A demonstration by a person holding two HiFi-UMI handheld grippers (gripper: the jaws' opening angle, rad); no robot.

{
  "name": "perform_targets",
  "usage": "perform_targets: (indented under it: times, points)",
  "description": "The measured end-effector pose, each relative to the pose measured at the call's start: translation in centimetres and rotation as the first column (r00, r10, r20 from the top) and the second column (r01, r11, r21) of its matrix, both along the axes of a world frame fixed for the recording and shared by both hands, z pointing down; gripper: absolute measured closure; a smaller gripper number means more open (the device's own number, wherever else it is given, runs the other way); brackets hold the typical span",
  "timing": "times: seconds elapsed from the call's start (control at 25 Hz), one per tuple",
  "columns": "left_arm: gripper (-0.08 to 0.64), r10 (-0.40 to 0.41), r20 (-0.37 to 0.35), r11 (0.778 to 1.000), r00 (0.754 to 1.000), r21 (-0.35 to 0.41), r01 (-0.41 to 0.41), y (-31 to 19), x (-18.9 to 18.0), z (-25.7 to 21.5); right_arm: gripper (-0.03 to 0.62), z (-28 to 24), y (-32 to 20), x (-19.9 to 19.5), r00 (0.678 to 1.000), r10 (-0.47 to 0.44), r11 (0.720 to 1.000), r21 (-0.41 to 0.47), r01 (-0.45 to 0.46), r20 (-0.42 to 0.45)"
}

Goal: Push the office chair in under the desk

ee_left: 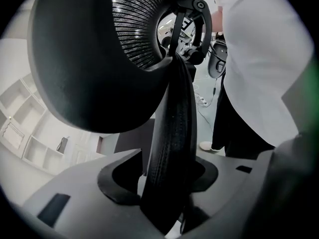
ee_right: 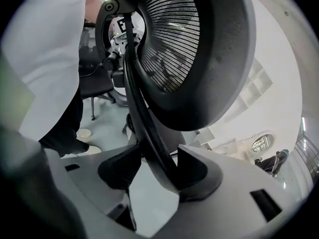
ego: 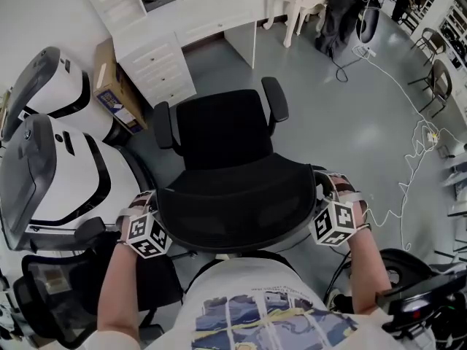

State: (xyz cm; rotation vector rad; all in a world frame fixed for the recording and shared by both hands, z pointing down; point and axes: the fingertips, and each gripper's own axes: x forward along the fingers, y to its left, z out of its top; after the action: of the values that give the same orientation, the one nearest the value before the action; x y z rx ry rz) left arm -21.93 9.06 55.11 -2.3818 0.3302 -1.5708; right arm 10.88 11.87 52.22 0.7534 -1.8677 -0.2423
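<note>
Left arm: the left forearm [ego: 117, 283] reaches forward and down along the person's left side. The left gripper [ego: 155, 210] points steeply down at the left edge of the backrest [ego: 241, 203].
Right arm: the right forearm [ego: 368, 257] mirrors it on the other side. The right gripper [ego: 325, 193] also points down, at the backrest's right edge.
Left gripper state: it is closed on the backrest. The black rim runs up between the two jaws and fills the gap.
Right gripper state: it is closed on the backrest. The rim crosses slantwise between the jaws and meets both pads.
Chair position: the office chair [ego: 226, 133] stands on the grey floor [ego: 343, 115]. It is in front of the knee opening of the white counter [ego: 211, 13] and not yet under it.
Chair heading: the seat faces the counter and the backrest faces the person.
Long axis: the backrest's wide top edge runs from gripper to gripper, roughly parallel to the counter's front edge.
Counts: one office chair is held. It has two armrests, a left armrest [ego: 164, 126] and a right armrest [ego: 275, 97], and two grippers are on it.
Drawer unit: one drawer unit [ego: 157, 68] stands under the counter's left end.
Beside the chair: two white machines [ego: 66, 173] stand at the left. One second black chair [ego: 44, 297] stands near the person's left.
</note>
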Motion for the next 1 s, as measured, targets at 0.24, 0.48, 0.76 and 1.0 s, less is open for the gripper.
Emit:
perform_targets:
  times: [0.24,0.48,0.76,1.0]
  points:
    - [0.361,0.003,0.01,1.0,1.0,-0.005,-0.003,-1.7,2.0,-0.1,0.348,-0.1,-2.5,1.9,1.0,0.003,1.0,0.007,-0.003,-0.004]
    - [0.377,0.014,0.012,1.0,1.0,-0.013,-0.014,-3.5,3.6,-0.1,0.347,0.0,-5.1,3.4,1.0,-0.004,1.0,-0.007,0.004,-0.005]
    - [0.383,0.029,0.009,1.0,1.0,-0.006,-0.029,-6.3,5.0,-0.1,0.347,0.0,-8.1,4.8,1.0,0.003,1.0,-0.003,-0.004,-0.007]
    - [0.385,0.038,0.011,0.999,0.999,-0.005,-0.037,-9.1,5.3,0.0,0.348,0.3,-10.5,5.1,1.0,0.008,1.0,-0.026,-0.008,-0.009]
